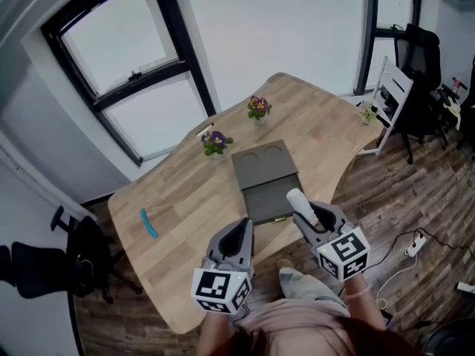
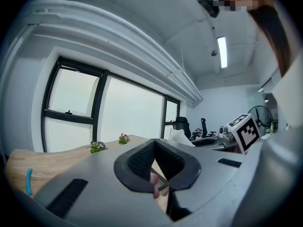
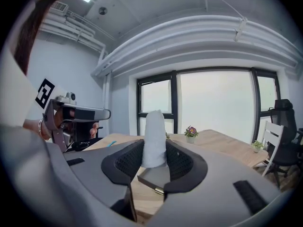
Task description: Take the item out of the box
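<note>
The right gripper clamps a white, soft-looking cylinder upright over the near edge of the open flat dark-grey box on the light wooden table. The left gripper gapes, empty. The 2 marker cubes carry black-and-white squares.

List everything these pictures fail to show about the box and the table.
- Near right corner of the box: head view, covered by the right gripper and the white roll it holds; whether anything else lies inside is unclear.
- Blue object: head view, too small to identify.
</note>
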Demonstrator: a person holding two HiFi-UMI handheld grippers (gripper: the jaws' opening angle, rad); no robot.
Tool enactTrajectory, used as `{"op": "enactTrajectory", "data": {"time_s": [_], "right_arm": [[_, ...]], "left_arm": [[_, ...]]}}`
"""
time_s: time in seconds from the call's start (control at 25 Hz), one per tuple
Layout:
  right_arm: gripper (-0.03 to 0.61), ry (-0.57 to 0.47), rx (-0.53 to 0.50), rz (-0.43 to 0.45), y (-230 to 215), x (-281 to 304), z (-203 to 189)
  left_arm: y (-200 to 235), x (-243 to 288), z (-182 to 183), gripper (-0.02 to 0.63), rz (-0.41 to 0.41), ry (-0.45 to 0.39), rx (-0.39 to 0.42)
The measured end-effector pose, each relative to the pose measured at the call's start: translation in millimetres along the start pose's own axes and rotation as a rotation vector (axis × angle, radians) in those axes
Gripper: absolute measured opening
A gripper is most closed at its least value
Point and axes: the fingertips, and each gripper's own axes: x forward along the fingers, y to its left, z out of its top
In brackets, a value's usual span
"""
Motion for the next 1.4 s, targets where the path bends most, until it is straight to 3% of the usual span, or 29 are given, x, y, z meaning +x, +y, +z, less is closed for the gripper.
{"op": "enactTrajectory", "data": {"time_s": [1.4], "right_arm": [[0.132, -0.087, -0.017, -0.022, 39, -61, 18]], "left_arm": [[-32, -54, -2, -0.002, 0.007, -0.037, 0.007]]}}
